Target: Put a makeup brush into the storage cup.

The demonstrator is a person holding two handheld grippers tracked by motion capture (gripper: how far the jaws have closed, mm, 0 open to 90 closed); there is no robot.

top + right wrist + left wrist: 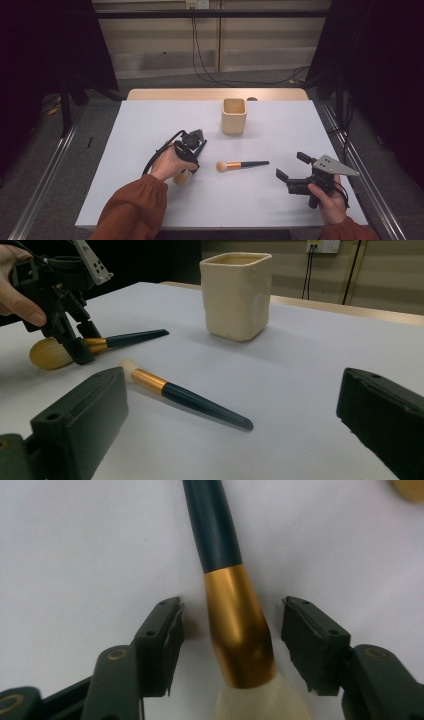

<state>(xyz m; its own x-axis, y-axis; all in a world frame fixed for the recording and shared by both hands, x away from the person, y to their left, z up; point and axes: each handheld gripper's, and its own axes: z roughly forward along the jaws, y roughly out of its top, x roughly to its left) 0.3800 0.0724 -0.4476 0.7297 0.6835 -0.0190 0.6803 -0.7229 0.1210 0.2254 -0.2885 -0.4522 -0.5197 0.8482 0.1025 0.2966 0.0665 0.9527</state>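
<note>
A makeup brush with a dark blue handle, gold ferrule [235, 625] and pale bristles lies on the white table [150, 120]. My left gripper [232, 605] points down over it, one jaw on each side of the ferrule with a small gap at both pads, so it is open. The high view has this gripper [191, 162] at the left, the brush's tan head [181, 178] beside the hand. A second, similar brush [243, 164] lies in the middle. My right gripper [292, 166] rests open at the right, nothing between its jaws.
A cream square cup [234, 116] stands upright at the back middle of the table. In the right gripper view the cup [237, 295] is beyond the second brush [185, 400], with the left gripper [75, 342] at the far left.
</note>
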